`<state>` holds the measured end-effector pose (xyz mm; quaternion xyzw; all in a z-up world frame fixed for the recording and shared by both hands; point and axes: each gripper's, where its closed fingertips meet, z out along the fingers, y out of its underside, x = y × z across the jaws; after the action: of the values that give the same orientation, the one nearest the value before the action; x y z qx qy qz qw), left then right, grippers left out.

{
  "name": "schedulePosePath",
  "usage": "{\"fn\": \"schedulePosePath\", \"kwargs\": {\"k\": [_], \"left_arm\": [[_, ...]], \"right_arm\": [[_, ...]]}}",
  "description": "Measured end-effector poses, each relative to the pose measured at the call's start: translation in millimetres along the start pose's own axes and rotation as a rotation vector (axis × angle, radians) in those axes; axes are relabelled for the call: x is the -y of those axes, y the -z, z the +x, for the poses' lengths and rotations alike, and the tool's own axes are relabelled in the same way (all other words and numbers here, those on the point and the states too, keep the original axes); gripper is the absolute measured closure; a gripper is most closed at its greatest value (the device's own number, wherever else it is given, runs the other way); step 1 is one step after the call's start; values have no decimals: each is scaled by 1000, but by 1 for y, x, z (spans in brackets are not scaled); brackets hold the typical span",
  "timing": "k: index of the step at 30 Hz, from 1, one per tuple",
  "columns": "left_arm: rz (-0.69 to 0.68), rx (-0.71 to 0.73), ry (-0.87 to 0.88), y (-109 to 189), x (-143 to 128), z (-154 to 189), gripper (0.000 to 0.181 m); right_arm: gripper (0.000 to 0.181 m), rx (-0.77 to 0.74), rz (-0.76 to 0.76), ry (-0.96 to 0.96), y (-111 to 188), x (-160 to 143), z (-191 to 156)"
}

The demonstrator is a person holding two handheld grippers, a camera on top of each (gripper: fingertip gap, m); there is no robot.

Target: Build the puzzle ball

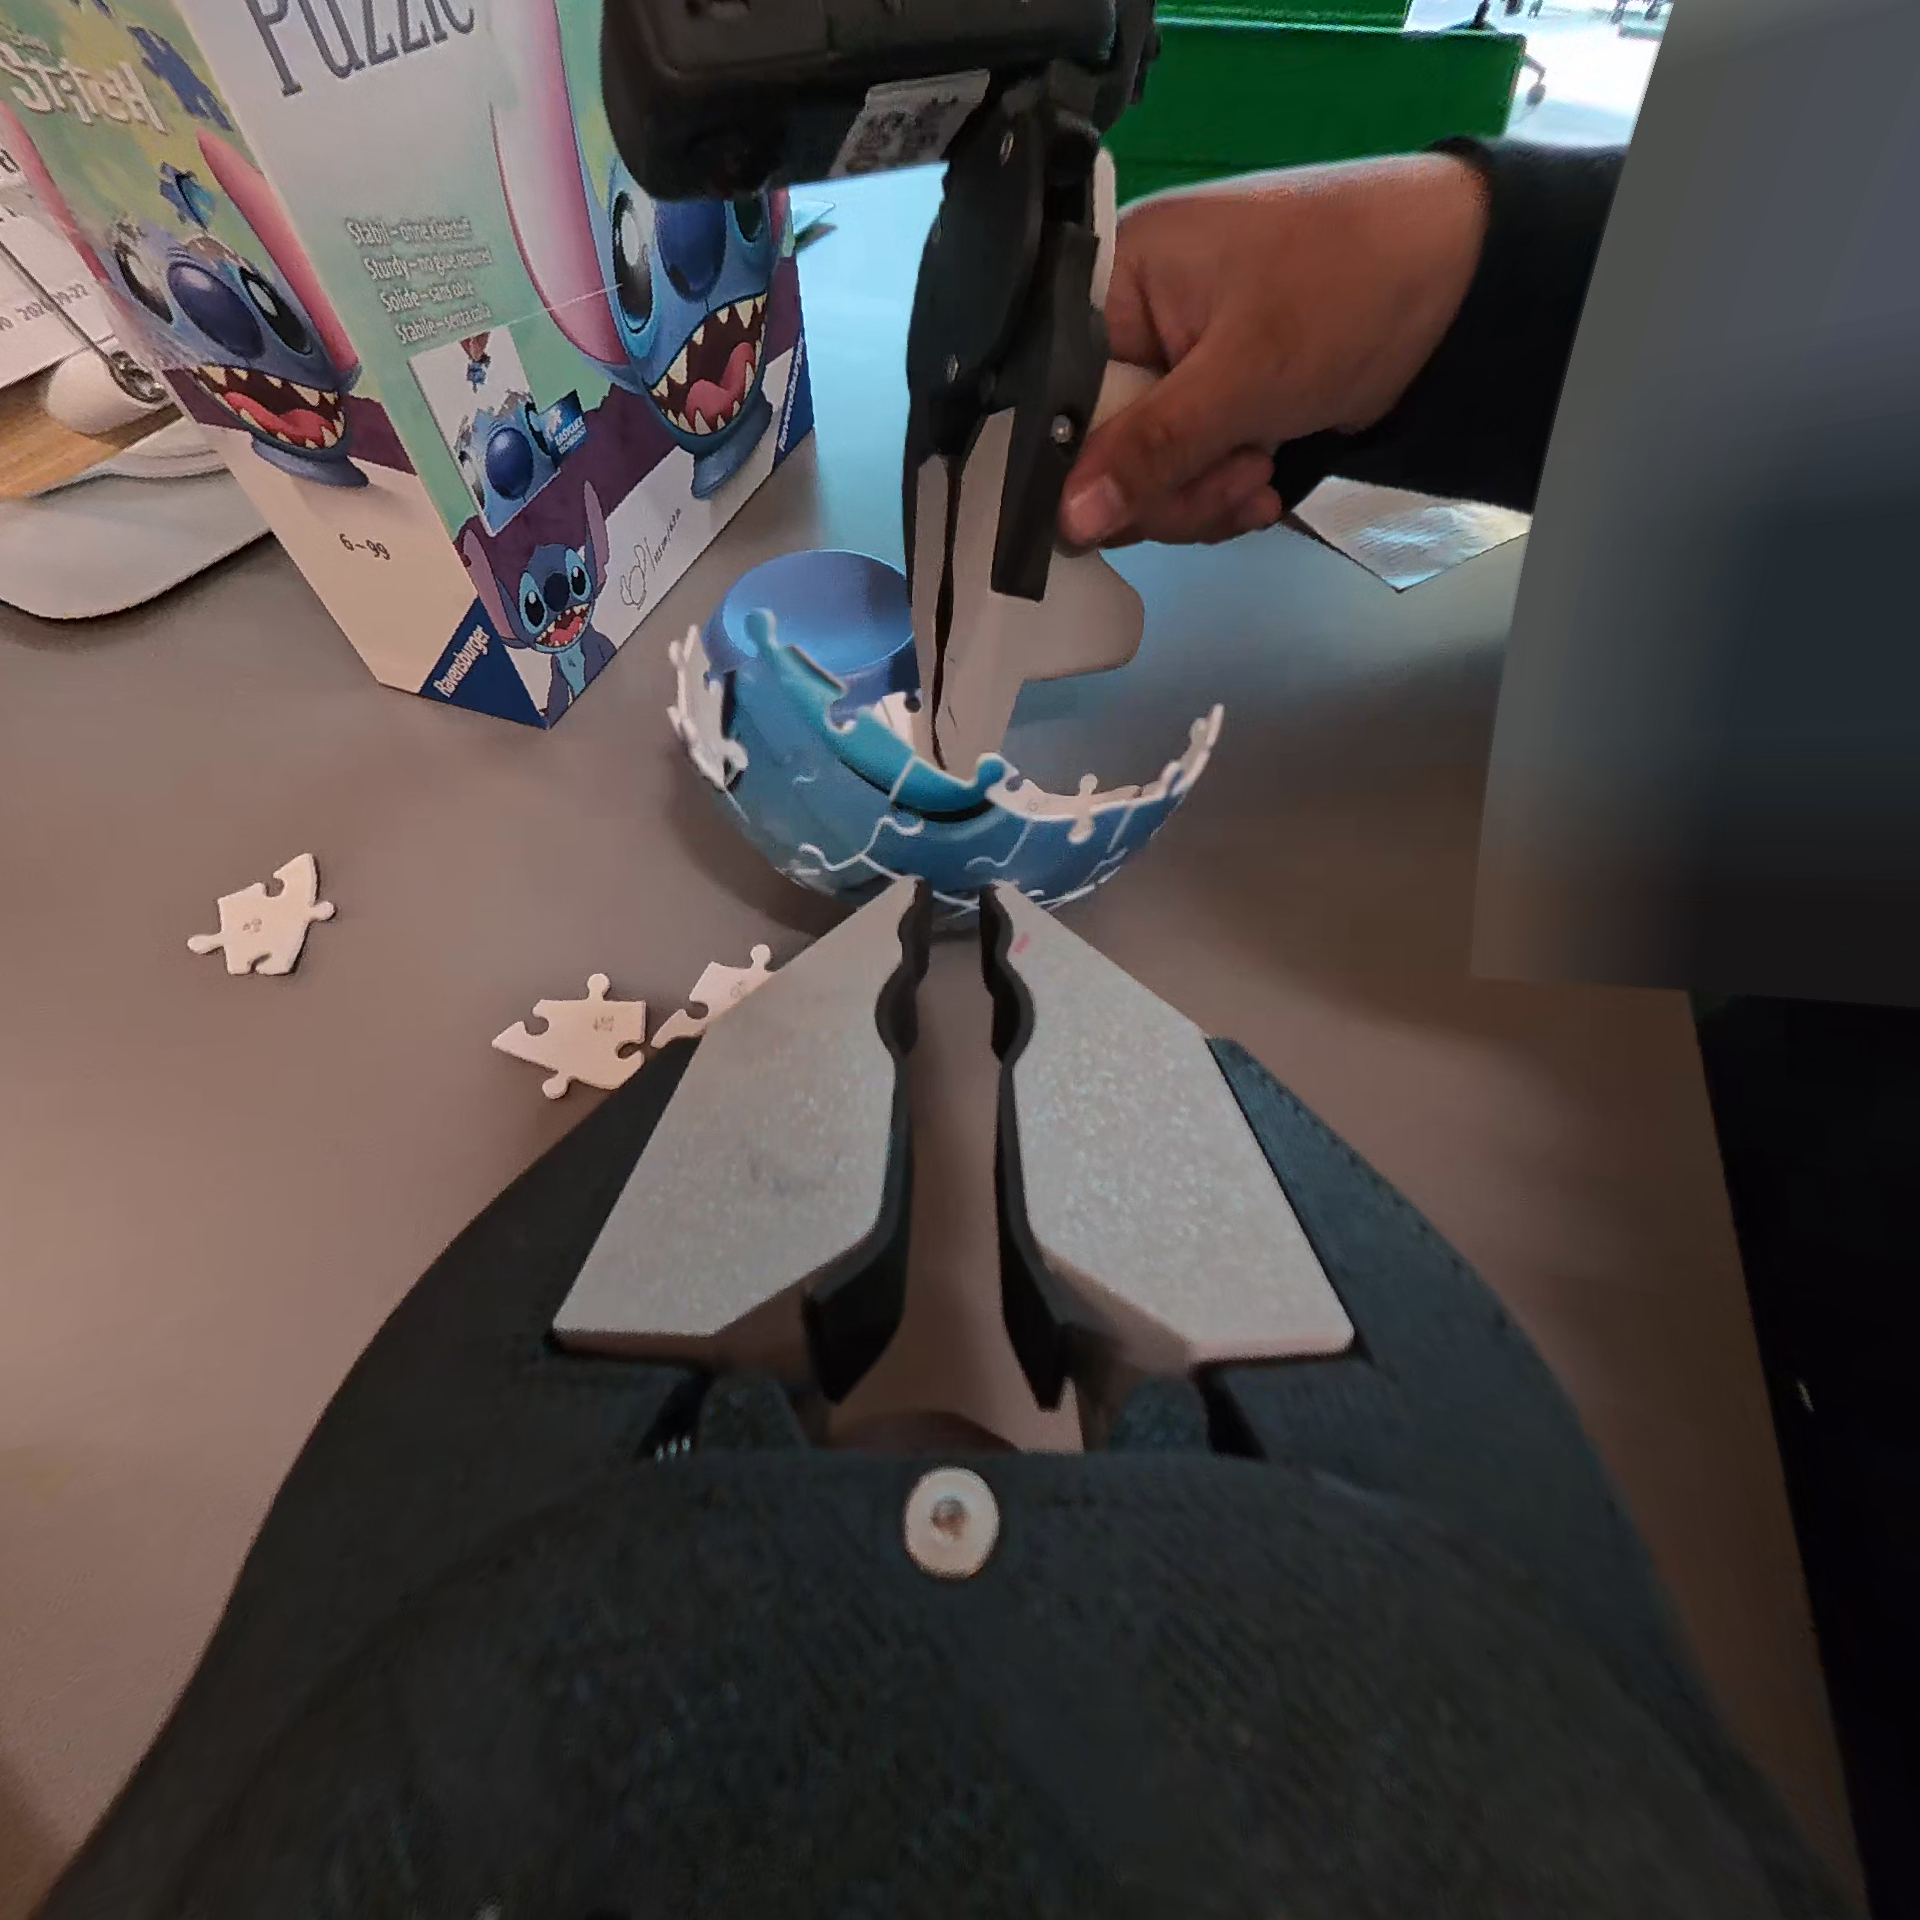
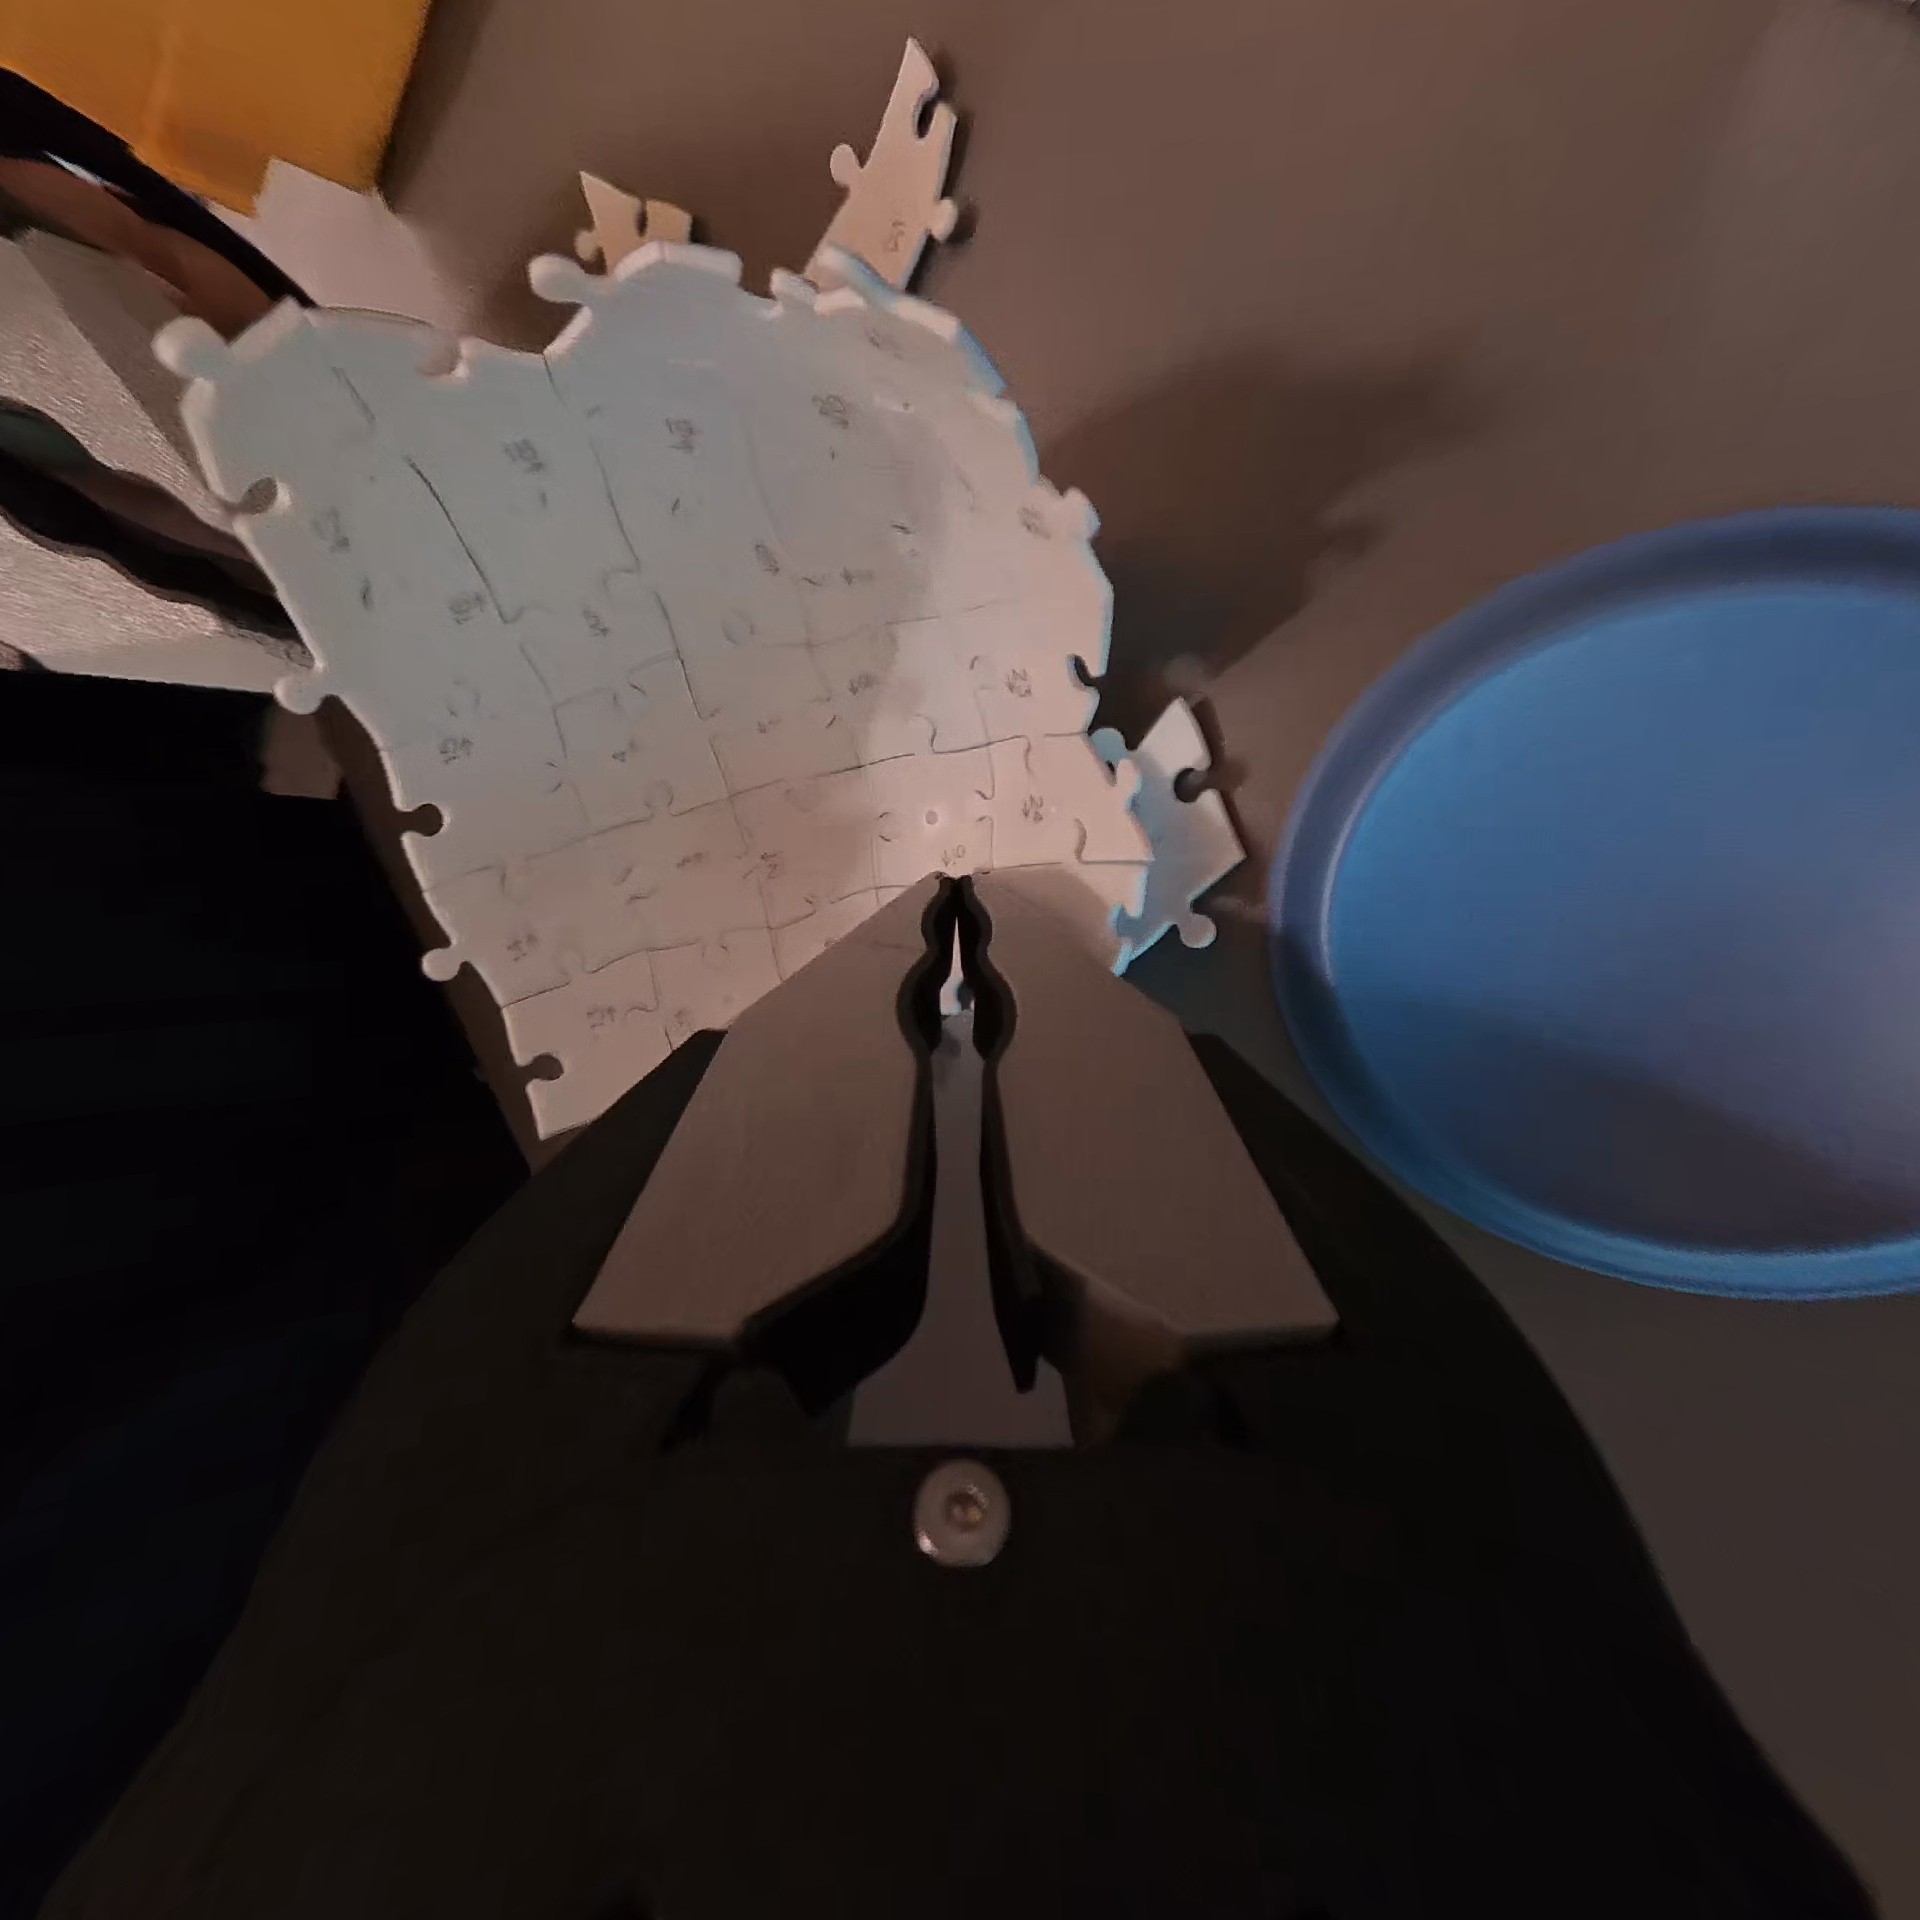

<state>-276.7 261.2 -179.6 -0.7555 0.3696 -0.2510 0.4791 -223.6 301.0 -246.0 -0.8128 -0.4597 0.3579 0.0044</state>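
Two tongs at the half-built ball [image 1: 935, 831]: right gripper [image 2: 956, 881] pressed together inside its jagged rim, left gripper [image 1: 948, 896] slightly spread just outside.

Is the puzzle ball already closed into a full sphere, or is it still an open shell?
Open shell. The puzzle ball is an open bowl with a jagged rim; the right wrist view shows its white inner side, where the right gripper reaches.

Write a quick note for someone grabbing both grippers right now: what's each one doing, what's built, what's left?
Right gripper: shut on the rim of the half-built ball, reaching in from above.
Left gripper: slightly open, empty, at the ball's outer wall.
Ball sits on the table, open side up; blue stand beside it.
Done: lower shell joined.
Left: three loose pieces on the table, and the top is open.
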Motion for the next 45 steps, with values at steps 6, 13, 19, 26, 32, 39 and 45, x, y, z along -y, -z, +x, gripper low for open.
{"fn": "schedulePosePath", "kwargs": {"k": [6,13,19,26,32,39,45], "left_arm": [[-3,-15,-1,-4,2,3,174],[-10,-21,-11,-8,4,8,174],[-27,-28,19,-13,2,8,173],[-51,-33,49,-20,-1,8,170],[-61,-50,49,-25,2,13,171],[-85,-40,66,-29,-5,12,171],[-86,-35,100,-28,-10,8,170]], "right_arm": [[181,267,105,-177,4,1,1],[181,379,136,-220,6,2,1],[181,414,203,-237,4,2,-2],[181,411,253,-300,4,3,-2],[181,399,268,-360,4,4,-2],[181,180,386,-200,1,3,0],[181,93,426,-166,0,3,0]]}}
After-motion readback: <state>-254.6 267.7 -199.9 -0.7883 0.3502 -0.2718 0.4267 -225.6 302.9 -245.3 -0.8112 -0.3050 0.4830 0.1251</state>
